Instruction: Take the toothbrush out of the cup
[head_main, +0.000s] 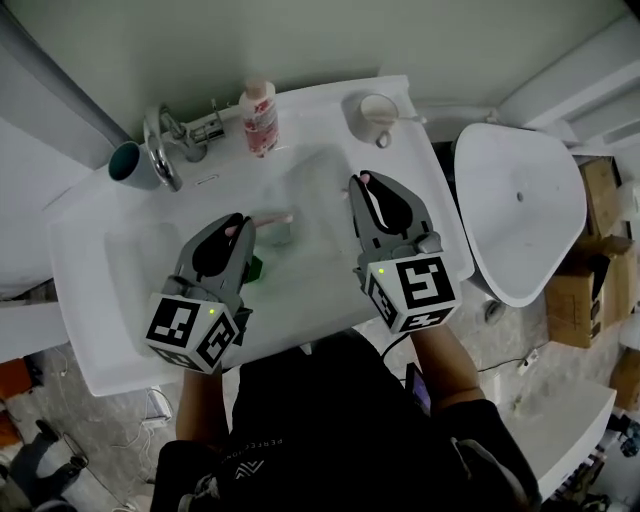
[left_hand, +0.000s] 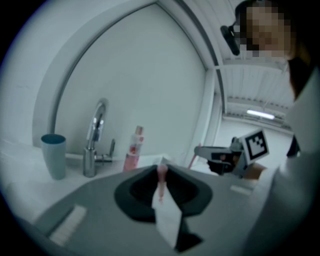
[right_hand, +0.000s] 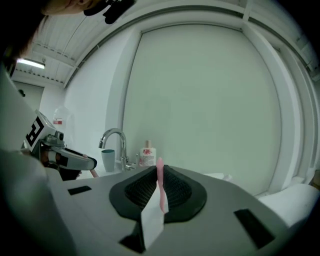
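Observation:
A pink toothbrush (head_main: 271, 216) leans out of a clear cup (head_main: 280, 236) standing in the white basin (head_main: 320, 170); the cup is hard to make out. My left gripper (head_main: 237, 229) hovers just left of the brush, its pink pads together with nothing between them. My right gripper (head_main: 364, 180) hangs over the basin's right side, apart from the cup, jaws likewise closed and empty. In the left gripper view the brush (left_hand: 192, 160) shows as a thin pink stick beside the right gripper (left_hand: 200, 150). In the right gripper view it (right_hand: 93, 173) pokes out below the left gripper (right_hand: 92, 162).
At the basin's back stand a chrome faucet (head_main: 160, 150), a teal cup (head_main: 130, 163), a pink bottle (head_main: 259, 118) and a white mug (head_main: 378, 115). A small green item (head_main: 255, 268) lies under the left gripper. A white toilet lid (head_main: 520, 210) and cardboard boxes (head_main: 580, 290) are on the right.

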